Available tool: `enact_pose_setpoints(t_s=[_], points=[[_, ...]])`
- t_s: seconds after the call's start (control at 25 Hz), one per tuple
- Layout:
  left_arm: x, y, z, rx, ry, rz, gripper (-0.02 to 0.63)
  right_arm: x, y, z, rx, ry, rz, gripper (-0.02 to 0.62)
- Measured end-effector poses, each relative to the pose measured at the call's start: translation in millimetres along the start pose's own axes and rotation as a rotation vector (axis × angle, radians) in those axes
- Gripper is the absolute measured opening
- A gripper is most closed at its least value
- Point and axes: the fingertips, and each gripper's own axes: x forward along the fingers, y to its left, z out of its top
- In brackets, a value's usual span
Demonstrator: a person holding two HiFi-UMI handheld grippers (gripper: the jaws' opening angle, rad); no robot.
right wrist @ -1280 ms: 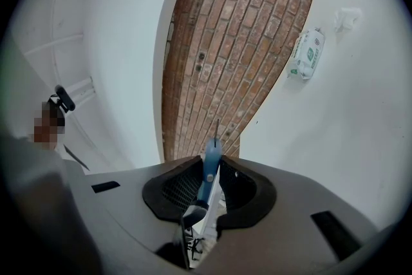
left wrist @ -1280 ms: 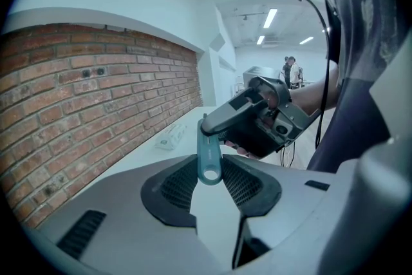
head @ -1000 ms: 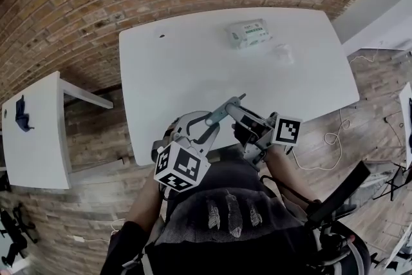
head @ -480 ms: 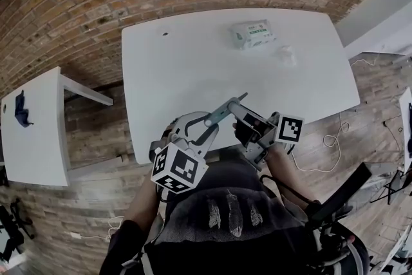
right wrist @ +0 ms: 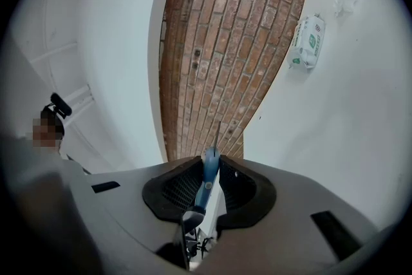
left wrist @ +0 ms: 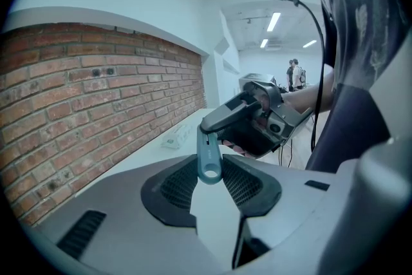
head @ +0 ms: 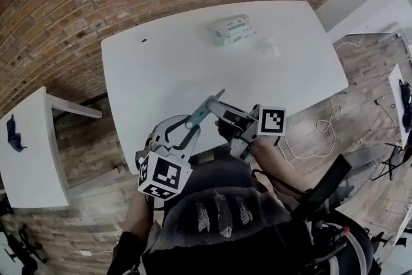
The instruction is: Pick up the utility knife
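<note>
The blue-grey utility knife (head: pixel 201 113) is held in the air over the near edge of the white table (head: pixel 161 67), caught between both grippers. My left gripper (head: pixel 187 131) is shut on its tail end, where the ring hole (left wrist: pixel 209 170) sits between the pads. My right gripper (head: pixel 216 109) comes in from the right and is shut on the knife's body (right wrist: pixel 207 178). In the right gripper view the thin blade (right wrist: pixel 217 133) sticks out past the pads towards the brick wall.
A pack of wipes (head: pixel 230 30) and a crumpled tissue (head: pixel 267 45) lie at the table's far side near the brick wall. A second white table (head: pixel 26 145) at the left bears a dark blue object (head: pixel 13 132). A white cable (head: pixel 322 129) lies on the floor to the right.
The head view has swung, so the table and grippers sit further left in the picture. Both grippers keep the same hold on the knife.
</note>
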Motion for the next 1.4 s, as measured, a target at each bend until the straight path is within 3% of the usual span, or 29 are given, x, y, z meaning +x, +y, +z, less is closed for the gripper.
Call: enact_pose_setpoints(t_s=[0.36,0.56,0.72,0.88,0.96,1.08,1.24,1.4], points=[[9.5,-4.4,5.5,0.003,-0.011,0.008,0.118,-10.8,-8.0,2.2,0.058,-0.021,-0.041,0.081],[10.5,6.5,12.5,0.011,-0.050,0.081,0.120,-32.4,-15.4,30.4,0.024,-0.133,-0.099,0.081],[-15.4,37.4,-5.2,-0.090,-0.074,0.169,0.118,-51.8,-20.8,53.8,0.016,-0.222,-0.121,0.081],[-46.5,57.8,-4.9,-0.259,-0.192,0.222,0.090,-62.6,-10.6,53.4,-0.053,-0.214,-0.143,0.081],[-58.2,59.1,-3.4,-0.347,-0.259,0.202,-0.003,-65.6,-1.3,51.5,-0.083,-0.227,-0.136,0.081],[-59.2,56.2,-10.2,-0.451,-0.289,0.136,-0.004,-72.0,11.6,46.2,-0.107,-0.251,-0.130,0.081],[-44.8,53.4,-16.3,-0.470,-0.270,0.100,-0.003,-98.4,21.9,40.5,-0.106,-0.311,-0.148,0.081],[-31.0,42.4,2.2,-0.460,-0.295,0.043,-0.003,-136.3,28.6,44.3,-0.096,-0.377,-0.147,0.081]])
